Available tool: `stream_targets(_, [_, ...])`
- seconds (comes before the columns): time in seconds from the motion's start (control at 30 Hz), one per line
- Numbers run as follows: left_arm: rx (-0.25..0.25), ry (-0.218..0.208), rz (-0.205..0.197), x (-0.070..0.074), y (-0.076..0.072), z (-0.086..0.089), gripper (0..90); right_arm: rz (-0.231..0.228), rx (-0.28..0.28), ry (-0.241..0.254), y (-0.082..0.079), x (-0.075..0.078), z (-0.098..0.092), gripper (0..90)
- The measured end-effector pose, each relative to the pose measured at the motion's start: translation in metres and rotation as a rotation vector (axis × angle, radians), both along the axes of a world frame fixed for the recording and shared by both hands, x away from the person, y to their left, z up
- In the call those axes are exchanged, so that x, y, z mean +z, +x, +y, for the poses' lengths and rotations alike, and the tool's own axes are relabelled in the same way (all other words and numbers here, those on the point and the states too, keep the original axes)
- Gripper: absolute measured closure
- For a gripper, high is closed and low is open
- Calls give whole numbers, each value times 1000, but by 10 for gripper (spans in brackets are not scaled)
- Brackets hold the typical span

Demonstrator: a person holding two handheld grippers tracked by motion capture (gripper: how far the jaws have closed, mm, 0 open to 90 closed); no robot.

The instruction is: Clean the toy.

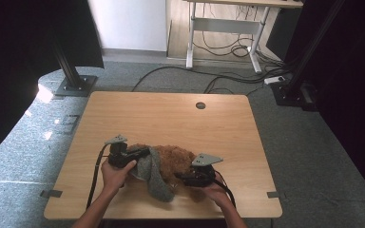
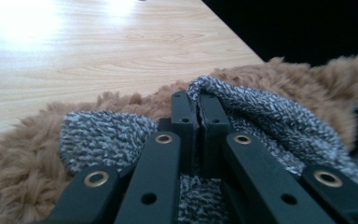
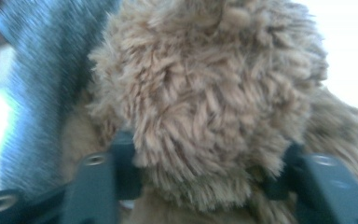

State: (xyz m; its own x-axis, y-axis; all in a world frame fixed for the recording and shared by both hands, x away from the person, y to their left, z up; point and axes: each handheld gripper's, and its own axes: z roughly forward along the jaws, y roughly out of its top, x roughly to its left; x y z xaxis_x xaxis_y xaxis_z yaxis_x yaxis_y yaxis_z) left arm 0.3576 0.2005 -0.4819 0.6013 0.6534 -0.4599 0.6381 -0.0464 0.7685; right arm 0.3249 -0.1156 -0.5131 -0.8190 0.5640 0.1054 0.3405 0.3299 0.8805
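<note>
Item: a plush toy of tan long-pile fur, draped with a grey knitted scarf, is laid on the near middle of a light wood-grain table. The fur is shaggy and matted in tufts; the body is rounded and is judged soft, light and easily squashed, with nothing brittle to be damaged. The scarf is a flecked grey-and-white knit, limp and stretchy, likely to slide over the fur if tugged. It is best taken by a pinched fold of the knit, while the toy is best clasped across a rounded bulge where the stuffing gives. The left hand-held gripper is seen fully closed, a ridge of the scarf being pinched between its black jaws. The right hand-held gripper is placed at the toy's right side, its jaws part-way open with a rounded lump of fur bulging between them; whether the pads press on it cannot be told through the blur. Both are carried by the person's hands from the near edge.
</note>
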Motion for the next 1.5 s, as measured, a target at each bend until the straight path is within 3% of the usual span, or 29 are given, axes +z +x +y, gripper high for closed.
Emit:
stream_targets(0.1, [-11, 7, -8, 3, -5, 5, 864, -25, -7, -47, -1, -5, -1, 535])
stream_targets(0.27, [65, 59, -53, 11, -8, 27, 863, -48, -65, -88, 3, -8, -10, 577])
stream_targets(0.37, [119, 63, -18, 9, -2, 48, 858, -36, -80, -78, 7, -10, -16, 577])
stream_targets(0.47, [146, 67, -4, 7, 0, 58, 855, -34, -93, -71, 8, -11, -16, 577])
stream_targets(0.53, [157, 47, -6, 10, 0, 61, 856, -34, -95, -68, 9, -11, -17, 576])
stream_targets(0.67, [127, -8, -36, 24, -3, 48, 856, -33, -98, -62, 10, -13, -16, 576])
stream_targets(0.77, [70, -34, -56, 38, 0, 23, 856, -37, -98, -60, 9, -13, -14, 575])
stream_targets(0.97, [-2, -26, -89, 55, 16, -32, 855, -44, -94, -60, 8, -14, -10, 575])
stream_targets(1.17, [-11, -54, -106, 64, 32, -62, 854, -45, -90, -63, 8, -14, -11, 575])
stream_targets(1.27, [15, -15, -117, 62, 38, -68, 850, -47, -90, -63, 8, -14, -11, 574])
stream_targets(1.43, [-26, 67, -39, 38, 44, -71, 842, -47, -81, -68, 6, -15, -11, 571])
stream_targets(1.5, [-38, 94, -29, 31, 42, -72, 839, -47, -79, -66, 6, -16, -11, 571])
